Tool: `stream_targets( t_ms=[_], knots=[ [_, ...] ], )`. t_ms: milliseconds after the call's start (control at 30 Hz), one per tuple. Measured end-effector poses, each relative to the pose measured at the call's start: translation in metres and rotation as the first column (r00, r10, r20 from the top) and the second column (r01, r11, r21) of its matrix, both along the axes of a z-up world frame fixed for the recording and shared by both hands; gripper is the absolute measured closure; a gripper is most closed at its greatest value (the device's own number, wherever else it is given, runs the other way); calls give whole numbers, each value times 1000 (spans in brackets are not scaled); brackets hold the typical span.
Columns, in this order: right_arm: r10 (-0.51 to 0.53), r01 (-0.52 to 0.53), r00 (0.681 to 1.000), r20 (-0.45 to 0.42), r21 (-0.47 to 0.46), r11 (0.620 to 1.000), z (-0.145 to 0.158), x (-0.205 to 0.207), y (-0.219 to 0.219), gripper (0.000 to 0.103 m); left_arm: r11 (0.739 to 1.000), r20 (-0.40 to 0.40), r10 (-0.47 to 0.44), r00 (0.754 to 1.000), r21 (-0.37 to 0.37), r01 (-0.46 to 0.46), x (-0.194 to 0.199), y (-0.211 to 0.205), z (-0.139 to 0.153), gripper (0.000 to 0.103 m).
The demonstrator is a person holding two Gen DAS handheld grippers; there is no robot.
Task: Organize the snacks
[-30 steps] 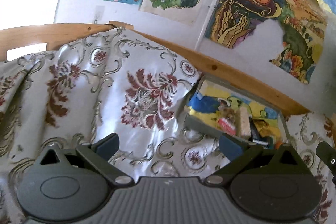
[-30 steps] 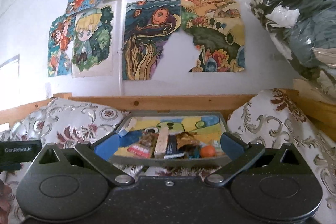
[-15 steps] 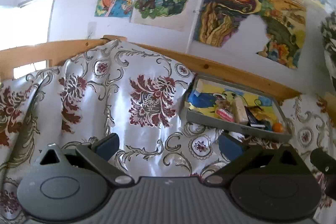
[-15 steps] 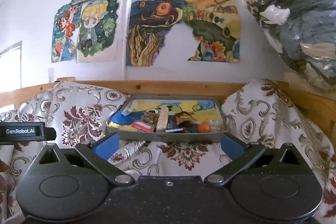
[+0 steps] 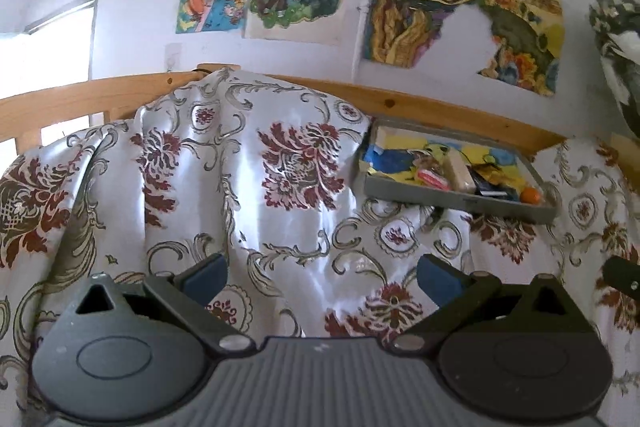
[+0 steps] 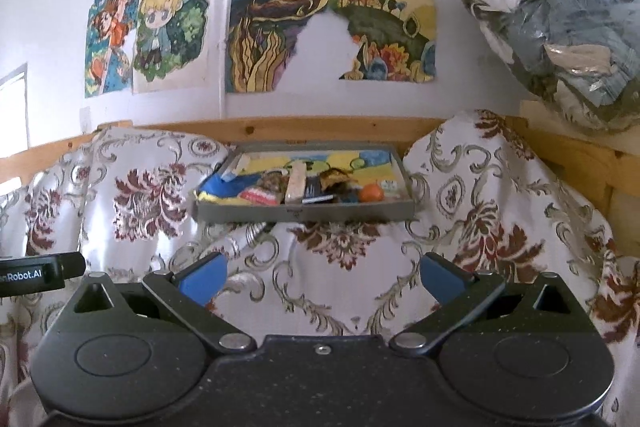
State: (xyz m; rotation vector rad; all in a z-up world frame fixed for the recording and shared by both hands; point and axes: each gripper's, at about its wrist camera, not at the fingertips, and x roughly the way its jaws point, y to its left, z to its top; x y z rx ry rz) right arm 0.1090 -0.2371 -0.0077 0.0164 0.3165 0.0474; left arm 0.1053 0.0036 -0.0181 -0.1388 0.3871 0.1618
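Since 1 s ago both cams sit further back from the grey tray point(image 6: 304, 213): in the right wrist view it was just past the fingertips at the frame's low centre, now it lies higher, towards 12 o'clock, w/ a broad strip of floral cloth point(image 6: 344, 267) between it and the tongs. In the left wrist view the tray point(image 5: 456, 201) went from half hidden behind the right fingertip to fully in sight at approx 2 o'clock.

Left gripper point(image 5: 322, 277): jaws wide, nothing between them. Right gripper point(image 6: 322, 277): also wide, empty.

Snacks all lie inside the tray, along its near wall: red-white packet point(image 6: 260, 195), pale bar point(image 6: 295, 183), dark wrappers point(image 6: 320, 193), small orange ball point(image 6: 370, 193) towards the tray's right end. A blue and yellow drawing lines the tray floor.

Around: cloth bulges up in folds at 9 o'clock point(image 6: 152, 195) and 3 o'clock point(image 6: 480, 187) of the tray, flanking it. Wooden rail point(image 6: 320, 129) behind, drawings point(image 6: 276, 31) on the wall above, clear bag of clothes point(image 6: 560, 11) at 1-2 o'clock. The left gripper's body pokes into the right view at 9 o'clock.
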Motion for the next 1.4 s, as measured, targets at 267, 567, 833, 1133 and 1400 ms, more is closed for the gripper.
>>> stream_targets(
  t_ms=[267, 567, 833, 1133, 1400],
  knots=[
    [-2, 2, 999, -50, -10, 1000, -10, -16, 3, 1, 999, -26, -49, 998, 24, 49, -12, -6, -10, 0],
    [-5, 4, 998, -58, -16, 1000, -12, -17, 3, 1, 998, -27, -60, 998, 28, 61, -17, -8, -11, 0],
    [0, -1, 997, -72, -14, 1000, -13, -13, 2, 1, 998, -28, -62, 998, 30, 63, -18, -7, -10, 0],
    [5, -7, 997, -82, -18, 1000, -14, -12, 3, 1, 998, -34, -55, 998, 27, 56, -19, -6, -10, 0],
    [6, -8, 996, -85, -19, 1000, -15, -12, 4, 1, 998, -36, -53, 998, 28, 54, -19, -6, -10, 0]
  ],
)
